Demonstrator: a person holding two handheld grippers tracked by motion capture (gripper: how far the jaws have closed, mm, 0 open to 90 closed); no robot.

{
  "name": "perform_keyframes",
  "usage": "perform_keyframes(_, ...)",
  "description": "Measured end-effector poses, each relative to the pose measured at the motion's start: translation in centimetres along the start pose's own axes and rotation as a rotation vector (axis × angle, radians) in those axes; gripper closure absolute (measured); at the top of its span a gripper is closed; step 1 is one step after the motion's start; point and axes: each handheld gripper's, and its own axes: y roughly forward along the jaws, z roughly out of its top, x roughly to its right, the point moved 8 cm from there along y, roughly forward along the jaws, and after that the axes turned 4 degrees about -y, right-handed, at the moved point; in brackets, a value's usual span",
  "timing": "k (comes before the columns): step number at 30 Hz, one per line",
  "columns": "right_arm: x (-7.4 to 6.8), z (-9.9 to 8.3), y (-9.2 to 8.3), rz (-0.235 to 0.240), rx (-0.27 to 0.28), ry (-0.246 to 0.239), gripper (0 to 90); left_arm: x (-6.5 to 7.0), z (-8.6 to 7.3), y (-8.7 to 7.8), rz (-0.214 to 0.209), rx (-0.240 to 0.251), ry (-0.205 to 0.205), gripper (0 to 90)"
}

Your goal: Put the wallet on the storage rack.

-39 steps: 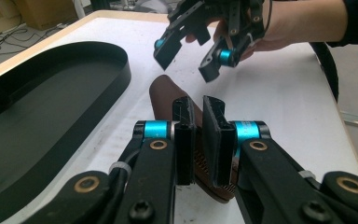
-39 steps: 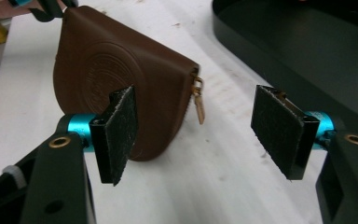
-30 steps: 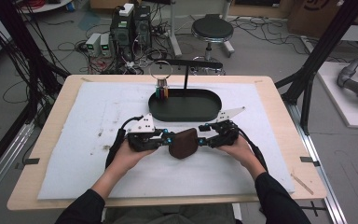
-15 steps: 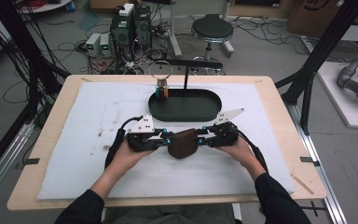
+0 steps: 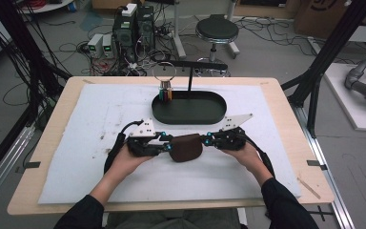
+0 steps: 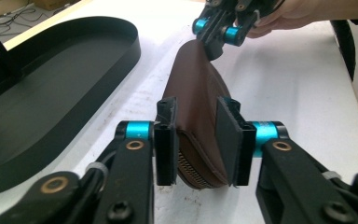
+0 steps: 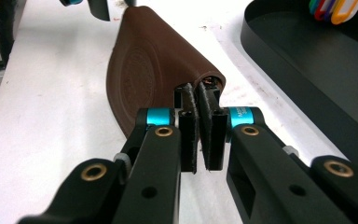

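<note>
The brown leather pouch (image 5: pixel 187 147) lies on the white mat (image 5: pixel 76 143), between your two grippers and just in front of the black oval tray (image 5: pixel 189 108).

Your left gripper (image 6: pixel 198 140) has the pouch's zipped end between its jaws. Those jaws have just been opening. In the left gripper view the left pad stands close against the leather, and a thin gap shows at the right pad, so the hold there looks loose; I cannot tell whether the pads press at all.

Your right gripper (image 7: pixel 199 119) has just been closing and now stands pinched together. In the right gripper view its tips meet at the pouch's near corner, on a small tab or pull (image 7: pixel 209 83) there, which is too hidden to name for sure. In the left gripper view, that same gripper bites the far tip of the pouch.

In the tray's far left corner a ring with coloured tags (image 5: pixel 165 91) stands upright, beside the black post (image 5: pixel 189 78) that carries a crossbar.
</note>
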Motion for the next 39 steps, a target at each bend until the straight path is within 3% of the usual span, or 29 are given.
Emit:
perform_keyframes(6, -0.4, 0.1, -0.2, 0.006, 0.004, -0.018, 89.5, -0.1, -0.1, 0.1, -0.003, -0.006, -0.007, 60.0)
perform_keyframes(12, -0.7, 0.2, -0.3, 0.004, 0.006, -0.038, 89.6, -0.8, -0.6, 0.3, 0.006, -0.017, -0.048, 49.9)
perform_keyframes(18, -0.9, 0.3, -0.4, 0.012, 0.014, -0.062, 89.5, -1.3, -1.4, 1.1, -0.049, -0.037, -0.129, 42.8)
perform_keyframes(23, -1.2, 0.3, -0.6, 0.023, 0.014, -0.066, 89.5, -1.0, -2.1, 1.9, -0.101, -0.078, -0.140, 44.3)
perform_keyframes(26, -1.2, 0.4, -0.6, 0.026, 0.017, -0.068, 89.4, -0.8, -2.5, 2.2, -0.122, -0.101, -0.121, 53.4)
perform_keyframes(30, -1.2, 0.3, -0.8, 0.025, 0.018, -0.068, 87.4, -0.8, -2.4, 2.1, -0.148, -0.084, -0.132, 59.7)
perform_keyframes(35, -1.1, 0.8, -1.6, 0.019, 0.061, -0.063, 73.0, -0.6, -1.8, 1.8, -0.155, -0.050, -0.094, 65.2)
perform_keyframes(39, -0.7, 1.0, -2.9, 0.000, 0.099, -0.040, 61.0, -0.7, -1.6, 1.2, -0.151, -0.030, -0.090, 66.4)
